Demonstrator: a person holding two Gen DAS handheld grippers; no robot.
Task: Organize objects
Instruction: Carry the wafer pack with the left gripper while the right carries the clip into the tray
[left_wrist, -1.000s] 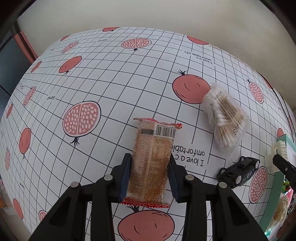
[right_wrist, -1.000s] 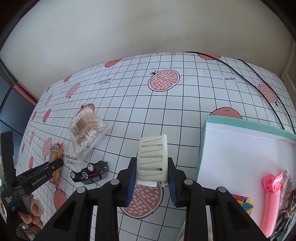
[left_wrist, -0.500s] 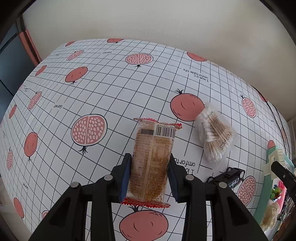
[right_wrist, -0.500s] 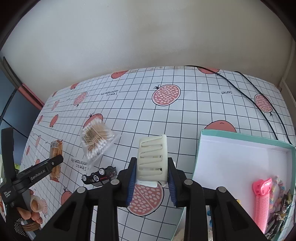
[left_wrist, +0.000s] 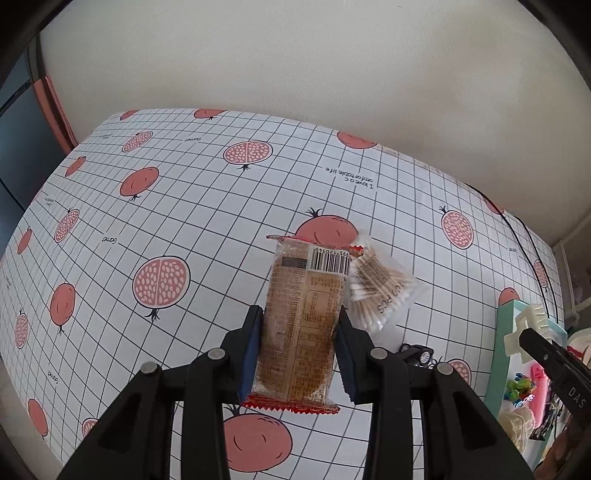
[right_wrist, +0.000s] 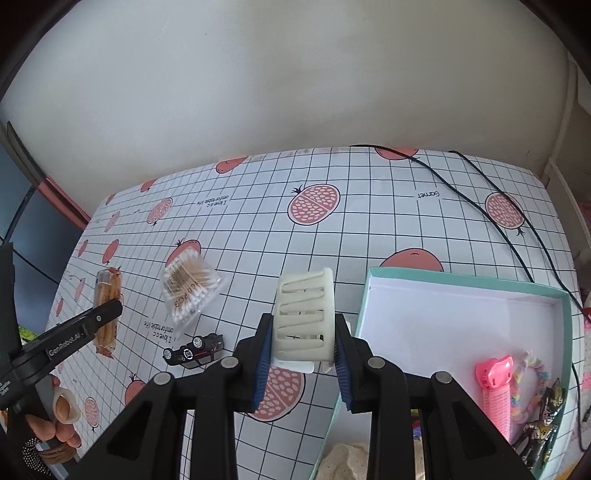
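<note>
— Where are the goods?
— The snack packet (left_wrist: 301, 325) is clamped in the left gripper (left_wrist: 300, 354), off the table (left_wrist: 184, 206); the cream hair claw (right_wrist: 304, 319) is pinched in the right gripper (right_wrist: 303, 363), just beside the teal box (right_wrist: 565, 332).

— What's around?
— A bag of cotton swabs (right_wrist: 190, 291) and a toy car (right_wrist: 194, 350) lie between them.

— Any change?
— Both grippers have risen; grips unchanged.
</note>
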